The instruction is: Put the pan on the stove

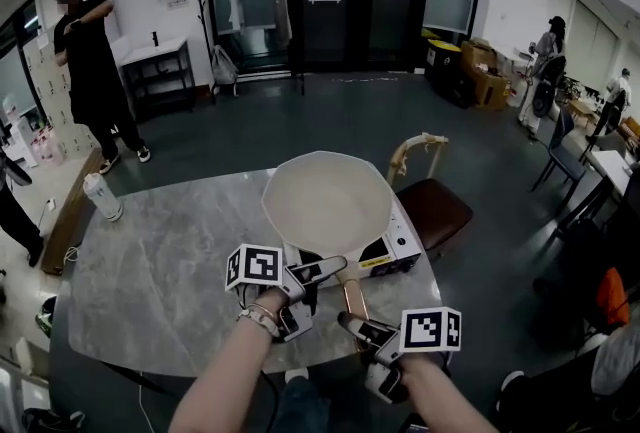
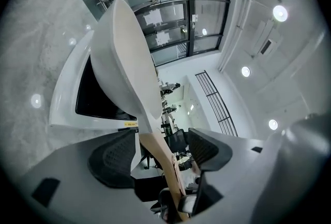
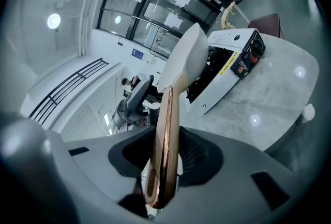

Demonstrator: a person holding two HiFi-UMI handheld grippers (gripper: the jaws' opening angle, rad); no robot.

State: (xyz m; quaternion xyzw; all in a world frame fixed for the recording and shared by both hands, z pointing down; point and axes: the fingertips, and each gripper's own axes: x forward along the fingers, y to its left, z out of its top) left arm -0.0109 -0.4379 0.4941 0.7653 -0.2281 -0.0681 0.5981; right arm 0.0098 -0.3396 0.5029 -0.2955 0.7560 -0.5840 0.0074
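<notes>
A cream pan [image 1: 325, 201] sits on the white stove [image 1: 400, 246] at the right side of the marble table [image 1: 170, 261]. Its copper handle [image 1: 352, 296] points toward me. My right gripper [image 1: 350, 323] is shut on the handle's end; in the right gripper view the handle [image 3: 165, 140] is pinched between the pads, with the pan [image 3: 186, 57] and stove [image 3: 230, 70] beyond. My left gripper [image 1: 318, 279] is open beside the handle's base. In the left gripper view the handle [image 2: 163, 158] runs between the spread pads without touching them, and the pan [image 2: 129, 57] rests over the stove [image 2: 67, 99].
A white bottle [image 1: 102, 196] stands at the table's far left corner. A brown-seated chair [image 1: 432, 211] is just past the table's right edge. A person in black [image 1: 90, 71] stands at the back left, and others are at the far right.
</notes>
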